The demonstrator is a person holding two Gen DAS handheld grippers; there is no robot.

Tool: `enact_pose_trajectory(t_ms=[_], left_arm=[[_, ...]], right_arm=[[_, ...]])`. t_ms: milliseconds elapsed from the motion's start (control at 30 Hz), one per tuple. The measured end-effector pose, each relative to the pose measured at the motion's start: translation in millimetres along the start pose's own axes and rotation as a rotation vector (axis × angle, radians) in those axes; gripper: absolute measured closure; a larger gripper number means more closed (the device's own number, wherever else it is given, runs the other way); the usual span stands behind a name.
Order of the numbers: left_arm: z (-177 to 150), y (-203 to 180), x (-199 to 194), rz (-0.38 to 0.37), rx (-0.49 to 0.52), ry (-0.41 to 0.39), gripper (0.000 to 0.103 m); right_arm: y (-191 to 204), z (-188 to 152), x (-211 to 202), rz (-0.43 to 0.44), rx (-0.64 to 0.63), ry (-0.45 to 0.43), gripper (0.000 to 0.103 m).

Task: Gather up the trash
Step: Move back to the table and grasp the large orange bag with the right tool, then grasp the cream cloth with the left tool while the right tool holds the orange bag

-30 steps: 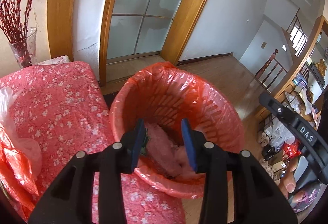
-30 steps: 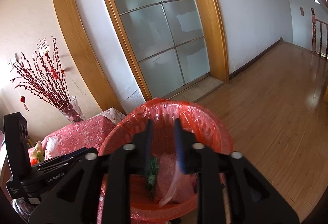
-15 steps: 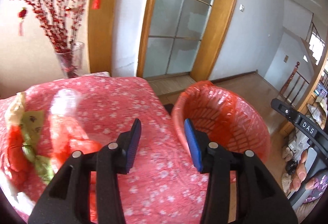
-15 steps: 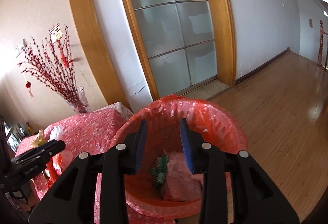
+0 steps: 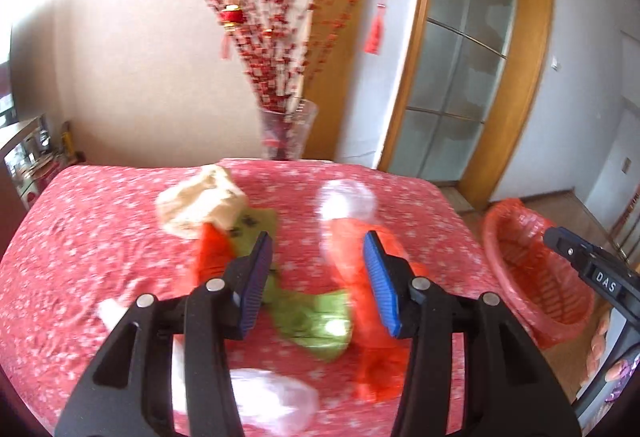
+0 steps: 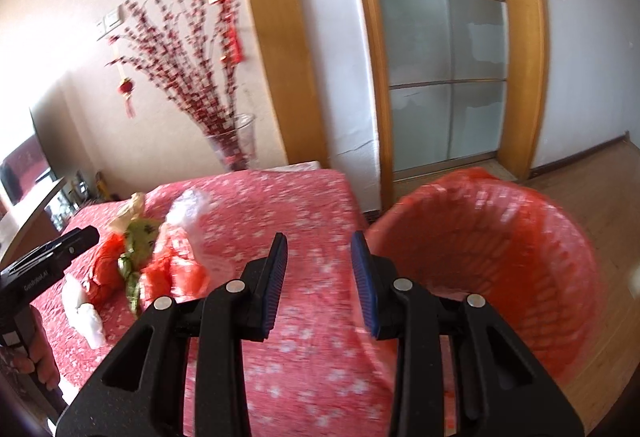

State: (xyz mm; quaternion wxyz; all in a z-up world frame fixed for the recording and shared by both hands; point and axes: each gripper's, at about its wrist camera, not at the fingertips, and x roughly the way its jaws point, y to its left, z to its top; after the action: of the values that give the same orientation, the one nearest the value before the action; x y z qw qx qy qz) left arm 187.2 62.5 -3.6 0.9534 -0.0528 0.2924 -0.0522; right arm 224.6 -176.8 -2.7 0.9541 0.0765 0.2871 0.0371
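A heap of trash lies on the table with the red floral cloth (image 5: 100, 237): a beige crumpled bag (image 5: 200, 199), a green wrapper (image 5: 308, 317), an orange-red plastic bag (image 5: 344, 233), clear plastic (image 5: 346, 199) and white plastic (image 5: 272, 397). My left gripper (image 5: 317, 241) hovers just before the heap. Its jaws are opening and nothing is between them. The bin with a red liner (image 6: 480, 257) stands at the table's right end. Beside the bin, my right gripper (image 6: 319, 237) is open and empty over the cloth (image 6: 300, 197). The trash heap (image 6: 160, 257) lies to its left.
A glass vase of red blossom branches (image 5: 286, 133) stands at the table's far edge against the wall. A frosted glass door (image 6: 440, 57) in a wooden frame is behind the bin. Wooden floor (image 6: 600, 197) lies to the right. A low cabinet (image 5: 24, 157) stands at the left.
Both grippers have swung left away from the bin. The left one now faces the trash heap with wider jaws. The right one has come off the bin to the table's edge.
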Motion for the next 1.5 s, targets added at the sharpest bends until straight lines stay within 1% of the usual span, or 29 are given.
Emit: enact_pose_trajectory(t_ms=[167,300,333,400,500,767,867,933,1033,1067,1167,1333,1500], left_arm=[[-1,46,-8,0.075,-0.064,-0.010,0.055],[-3,72,-12,0.108,-0.099,-0.011,0.055],[-4,77,-13,0.112,-0.104,-0.011,0.055],[-4,83,-13,0.122,-0.112,-0.008,0.055],[-8,93,-14,0.130,-0.120,-0.004,0.055],[-16,106,-12,0.132,-0.141,0.010,0.055],[-17,108,-11,0.130,-0.150,0.016,0.055],[-18,108,-11,0.129,-0.154,0.020,0.055],[-19,108,-10,0.129,-0.157,0.026,0.055],[-19,108,-10,0.128,-0.157,0.027,0.055],[-21,107,-10,0.128,-0.152,0.030,0.055],[-21,104,-10,0.125,-0.146,0.032,0.055],[-21,99,-9,0.114,-0.142,0.037,0.055]], right_arm=[[51,-5,23,0.098,-0.064,0.055,0.069],[98,-18,40,0.176,-0.131,0.108,0.070],[105,-21,43,0.187,-0.143,0.118,0.071],[122,-29,52,0.213,-0.167,0.148,0.077],[134,-38,61,0.223,-0.180,0.179,0.077],[140,-55,78,0.208,-0.195,0.251,0.076],[142,-57,81,0.195,-0.202,0.255,0.071],[143,-60,85,0.198,-0.203,0.268,0.071],[146,-65,90,0.202,-0.215,0.287,0.072],[147,-66,90,0.207,-0.214,0.290,0.077],[146,-65,88,0.217,-0.207,0.281,0.081],[135,-57,76,0.215,-0.179,0.247,0.082],[122,-45,55,0.218,-0.154,0.196,0.082]])
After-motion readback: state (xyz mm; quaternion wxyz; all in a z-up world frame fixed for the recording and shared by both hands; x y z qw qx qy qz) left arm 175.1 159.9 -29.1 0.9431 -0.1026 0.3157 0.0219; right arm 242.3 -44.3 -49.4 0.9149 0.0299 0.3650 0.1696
